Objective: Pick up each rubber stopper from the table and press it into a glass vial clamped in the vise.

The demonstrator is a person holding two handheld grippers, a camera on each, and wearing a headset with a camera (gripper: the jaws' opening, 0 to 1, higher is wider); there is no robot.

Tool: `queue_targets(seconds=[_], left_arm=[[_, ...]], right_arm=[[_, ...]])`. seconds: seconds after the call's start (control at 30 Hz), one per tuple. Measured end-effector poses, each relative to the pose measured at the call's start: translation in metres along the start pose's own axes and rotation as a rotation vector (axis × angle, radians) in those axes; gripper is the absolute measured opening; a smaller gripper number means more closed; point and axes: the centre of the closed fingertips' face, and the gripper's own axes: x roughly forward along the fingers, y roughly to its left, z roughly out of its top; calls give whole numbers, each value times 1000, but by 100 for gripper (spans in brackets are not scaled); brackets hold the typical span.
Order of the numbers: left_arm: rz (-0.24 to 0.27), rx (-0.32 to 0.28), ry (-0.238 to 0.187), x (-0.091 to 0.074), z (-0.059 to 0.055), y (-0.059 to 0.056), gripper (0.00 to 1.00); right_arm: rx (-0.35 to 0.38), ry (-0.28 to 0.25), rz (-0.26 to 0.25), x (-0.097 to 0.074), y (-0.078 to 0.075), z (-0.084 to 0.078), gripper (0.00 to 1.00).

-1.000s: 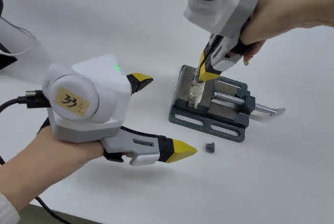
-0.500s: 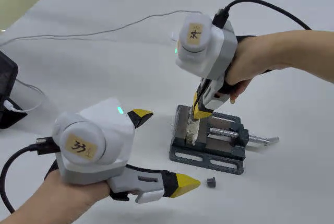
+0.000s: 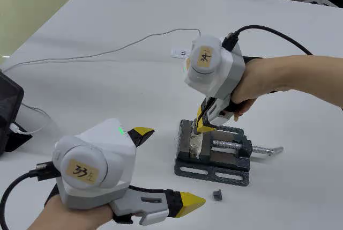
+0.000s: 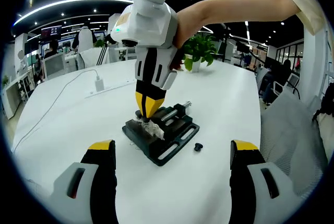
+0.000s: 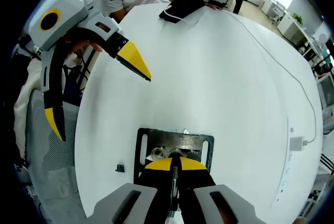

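The right gripper (image 3: pixel 201 126), jaws clenched together, points down with its yellow tips on the clear glass vial (image 3: pixel 194 144), which is clamped in the dark grey metal vise (image 3: pixel 214 170) directly beneath. The left gripper (image 3: pixel 169 167) hovers released and empty. A small dark rubber stopper (image 3: pixel 217 194) lies on the white table (image 3: pixel 107 80) just ahead of its tips.
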Motion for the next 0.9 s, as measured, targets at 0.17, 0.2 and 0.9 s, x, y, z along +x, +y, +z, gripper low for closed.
queue_targets(seconds=[0.17, 0.2, 0.9], left_arm=[[9, 0, -5, -3, 0, 0, 89], [10, 1, -5, -4, 0, 1, 89], [-3, 16, 0, -5, -2, -3, 89]], right_arm=[[-14, -9, -10, 0, -2, 0, 0], [-12, -10, -12, 0, -2, 0, 0], [124, -223, -76, -19, 38, -22, 38]])
